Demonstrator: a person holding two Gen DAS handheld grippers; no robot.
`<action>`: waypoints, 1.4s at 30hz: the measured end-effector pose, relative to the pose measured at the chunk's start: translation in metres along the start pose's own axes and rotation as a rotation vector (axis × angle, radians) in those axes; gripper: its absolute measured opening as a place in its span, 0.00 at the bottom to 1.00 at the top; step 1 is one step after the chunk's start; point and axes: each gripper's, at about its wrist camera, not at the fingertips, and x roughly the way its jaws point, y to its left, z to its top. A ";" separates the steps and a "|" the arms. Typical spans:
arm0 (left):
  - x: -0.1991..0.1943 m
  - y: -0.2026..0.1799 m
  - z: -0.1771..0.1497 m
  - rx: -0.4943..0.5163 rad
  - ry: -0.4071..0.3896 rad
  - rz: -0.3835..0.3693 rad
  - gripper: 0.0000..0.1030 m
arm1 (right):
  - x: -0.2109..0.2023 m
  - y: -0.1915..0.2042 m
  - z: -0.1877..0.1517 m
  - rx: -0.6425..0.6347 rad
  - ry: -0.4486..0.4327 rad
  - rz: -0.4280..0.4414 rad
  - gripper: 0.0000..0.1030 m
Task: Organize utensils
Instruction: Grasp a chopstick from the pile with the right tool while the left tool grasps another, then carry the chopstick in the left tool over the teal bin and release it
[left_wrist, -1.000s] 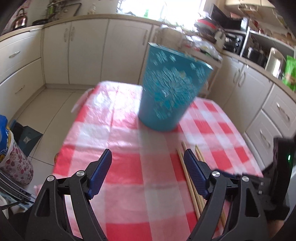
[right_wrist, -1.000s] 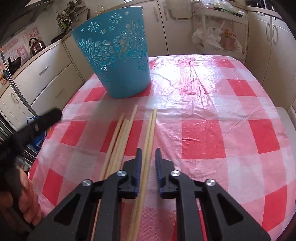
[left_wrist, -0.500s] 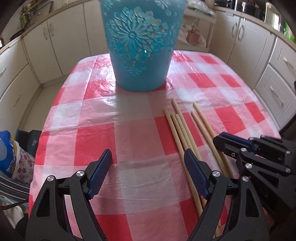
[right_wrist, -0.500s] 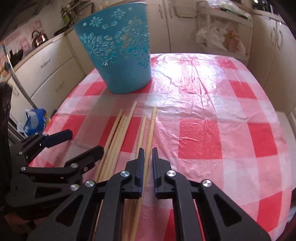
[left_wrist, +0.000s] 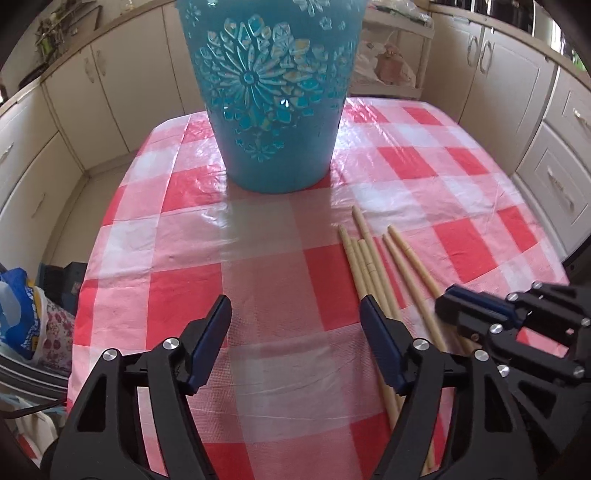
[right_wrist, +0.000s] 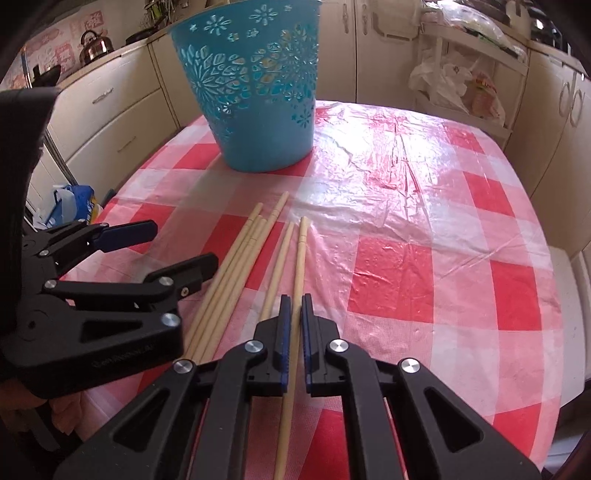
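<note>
Several long wooden chopsticks (left_wrist: 369, 266) lie side by side on the red-and-white checked tablecloth (left_wrist: 280, 295); they also show in the right wrist view (right_wrist: 255, 243). A blue cut-out plastic basket (left_wrist: 275, 92) stands upright behind them, also in the right wrist view (right_wrist: 255, 92). My right gripper (right_wrist: 295, 306) is shut on the rightmost chopstick (right_wrist: 301, 254), low at the table. My left gripper (left_wrist: 295, 310) is open and empty, left of the chopsticks.
Cream kitchen cabinets (left_wrist: 122, 74) surround the table. A white rack with plastic bags (right_wrist: 461, 85) stands behind the table's far edge. Bags (left_wrist: 22, 310) sit on the floor at the left. A kettle (right_wrist: 92, 46) stands on the counter.
My right gripper has closed fully on the rightmost chopstick. My left gripper has swung toward the basket and come closer to the chopsticks, still open.
</note>
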 end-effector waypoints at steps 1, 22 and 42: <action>-0.002 0.001 0.000 -0.006 -0.006 -0.004 0.66 | -0.001 -0.005 -0.001 0.026 -0.001 0.024 0.06; 0.012 -0.013 0.018 0.069 0.117 -0.114 0.19 | 0.003 0.004 0.010 -0.106 0.082 0.022 0.06; -0.166 0.060 0.093 -0.043 -0.628 -0.205 0.04 | -0.015 -0.073 -0.024 0.375 -0.174 0.251 0.06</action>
